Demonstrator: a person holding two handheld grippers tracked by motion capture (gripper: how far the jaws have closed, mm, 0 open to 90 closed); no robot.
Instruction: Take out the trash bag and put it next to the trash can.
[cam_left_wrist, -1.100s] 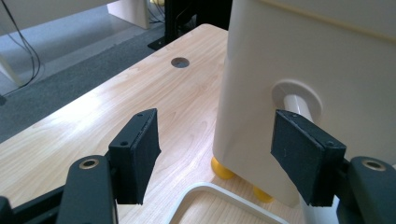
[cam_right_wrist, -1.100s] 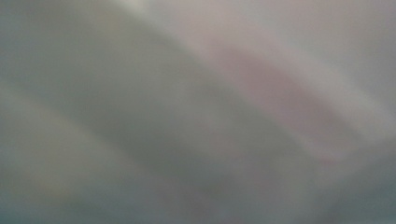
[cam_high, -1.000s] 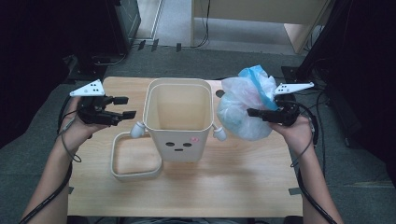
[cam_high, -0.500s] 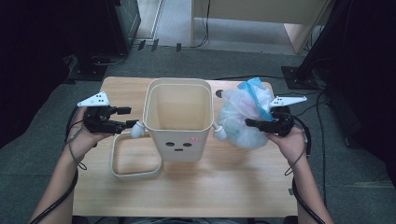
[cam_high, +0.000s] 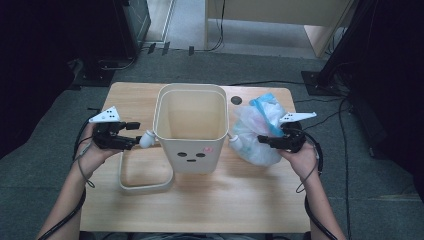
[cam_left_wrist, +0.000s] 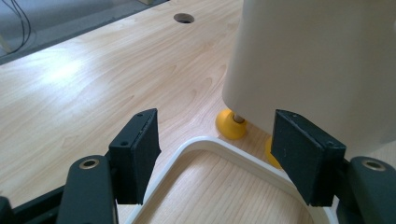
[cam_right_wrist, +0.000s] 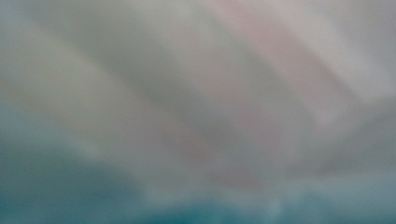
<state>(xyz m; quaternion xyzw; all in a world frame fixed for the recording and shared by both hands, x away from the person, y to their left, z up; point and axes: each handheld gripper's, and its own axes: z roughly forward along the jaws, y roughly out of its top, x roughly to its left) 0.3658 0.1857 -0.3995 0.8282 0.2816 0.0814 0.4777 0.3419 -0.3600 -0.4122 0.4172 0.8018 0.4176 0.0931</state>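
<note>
Left gripper (cam_high: 134, 140) fingers spread, empty; right gripper (cam_high: 263, 141) fingers opening against plastic bag (cam_high: 257, 127).

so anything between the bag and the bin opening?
Nothing visible. The bag sits on the table just right of the bin, at the right hand-held gripper, whose jaws have just been opening. The bin's top is open and looks empty; only its right wall stands between them, so lift over.

The bin (cam_high: 192, 130) was cream, with a little face of black eyes, a black mouth and one pink cheek. Its feet (cam_left_wrist: 230, 125) were yellow. The ring (cam_high: 142, 182) beside it was cream too. The bag (cam_high: 257, 131) was see-through white with blue. The counter (cam_high: 240, 200) was light wood.
</note>
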